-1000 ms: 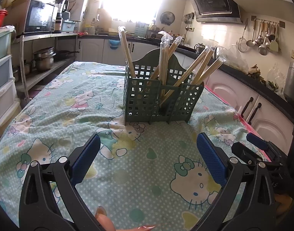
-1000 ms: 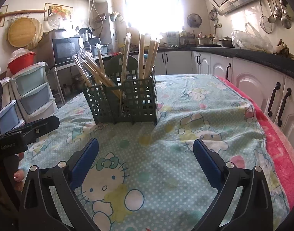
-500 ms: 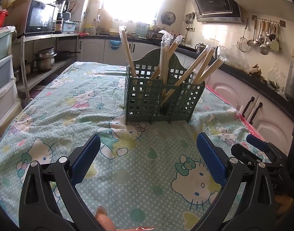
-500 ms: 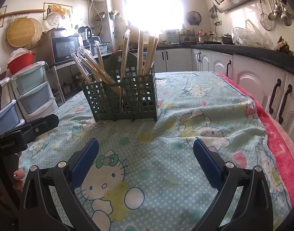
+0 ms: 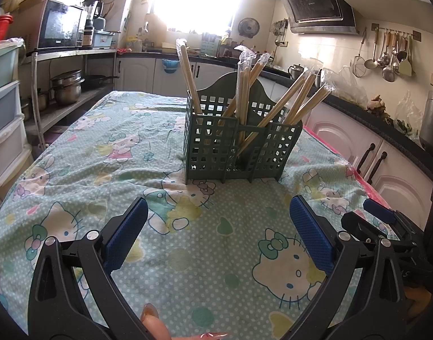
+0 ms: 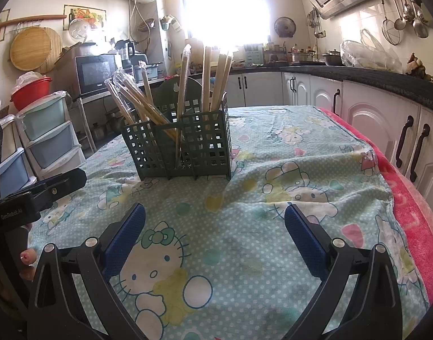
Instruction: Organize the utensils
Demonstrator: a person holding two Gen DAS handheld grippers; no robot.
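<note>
Both cameras have edged slightly closer to the green utensil holder (image 5: 239, 144) over the past second, the rack sitting a little larger and lower in each view; nothing on the tabletop (image 5: 108, 153) itself has shifted. The left tool (image 5: 218, 226) hovers above the cartoon-cat tablecloth (image 5: 188, 260) with its blue pads spread wide and nothing between them. The right tool (image 6: 215, 231) is likewise spread wide and holds nothing, poised over the same cloth near the pink blanket (image 6: 415, 226) that edges the right side. The slotted holder stands upright near the middle of the tabletop, well ahead of both tools. Plastic-sleeved chopsticks (image 5: 244, 93) rise from its compartments: one bundle (image 5: 189, 82) leans in the left compartment as seen from the left wrist, a pair stands near the centre divider, and several (image 5: 298, 99) fan out to the right. From the right wrist, the left tool's black body (image 6: 38, 195) shows at the left edge, beside a stack of plastic drawers (image 6: 46, 136).
</note>
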